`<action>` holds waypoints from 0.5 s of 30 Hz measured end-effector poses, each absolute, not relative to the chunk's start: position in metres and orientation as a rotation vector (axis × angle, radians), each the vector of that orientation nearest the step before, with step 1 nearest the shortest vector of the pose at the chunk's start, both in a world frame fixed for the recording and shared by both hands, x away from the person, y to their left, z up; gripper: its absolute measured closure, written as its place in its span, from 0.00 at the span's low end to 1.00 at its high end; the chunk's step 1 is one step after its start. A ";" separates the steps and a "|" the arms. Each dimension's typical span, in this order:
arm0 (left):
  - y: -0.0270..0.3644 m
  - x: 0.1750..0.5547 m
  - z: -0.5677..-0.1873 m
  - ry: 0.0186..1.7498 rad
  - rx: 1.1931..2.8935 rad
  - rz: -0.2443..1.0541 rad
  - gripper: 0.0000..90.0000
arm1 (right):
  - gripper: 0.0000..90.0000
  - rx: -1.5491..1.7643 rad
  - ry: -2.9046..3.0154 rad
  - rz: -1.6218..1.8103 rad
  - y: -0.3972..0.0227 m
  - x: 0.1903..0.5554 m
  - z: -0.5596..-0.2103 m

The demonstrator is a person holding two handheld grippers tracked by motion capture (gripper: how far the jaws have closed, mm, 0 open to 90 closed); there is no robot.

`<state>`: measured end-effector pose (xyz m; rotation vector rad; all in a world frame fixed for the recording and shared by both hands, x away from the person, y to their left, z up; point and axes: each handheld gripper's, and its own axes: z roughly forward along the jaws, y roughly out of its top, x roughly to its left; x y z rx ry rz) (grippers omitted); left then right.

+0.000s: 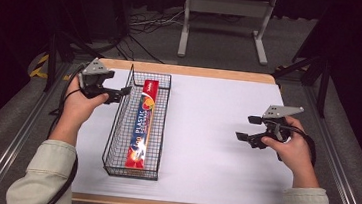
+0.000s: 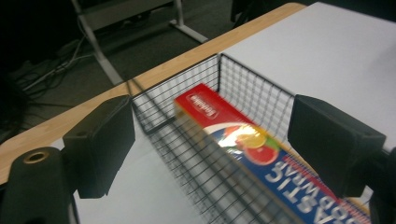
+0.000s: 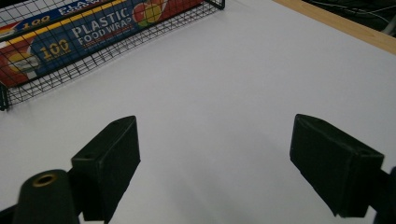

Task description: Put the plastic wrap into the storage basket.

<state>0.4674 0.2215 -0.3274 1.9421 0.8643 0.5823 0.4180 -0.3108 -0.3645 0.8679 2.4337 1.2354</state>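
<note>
The box of plastic food wrap lies lengthwise in the wire basket on the tabletop, the left tongs spread, seemingly astride its far left rim, the right tongs spread well apart from it

Even overhead light falls on the white table, leaving the floor beyond it in near darkness. The wire basket casts only faint shadows. In the left gripper view the basket's near mesh and the plastic wrap box smear with motion blur; the black jaws sit soft-focused in both gripper views.
</note>
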 end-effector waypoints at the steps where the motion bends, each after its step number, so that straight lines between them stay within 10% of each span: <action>1: 0.226 0.467 -0.331 0.858 1.951 0.600 0.17 | 0.19 0.868 2.434 1.235 -0.311 0.418 -0.365; 15: 0.286 0.450 -0.382 0.931 1.811 0.545 0.17 | 0.20 0.871 2.346 1.286 -0.318 0.424 -0.381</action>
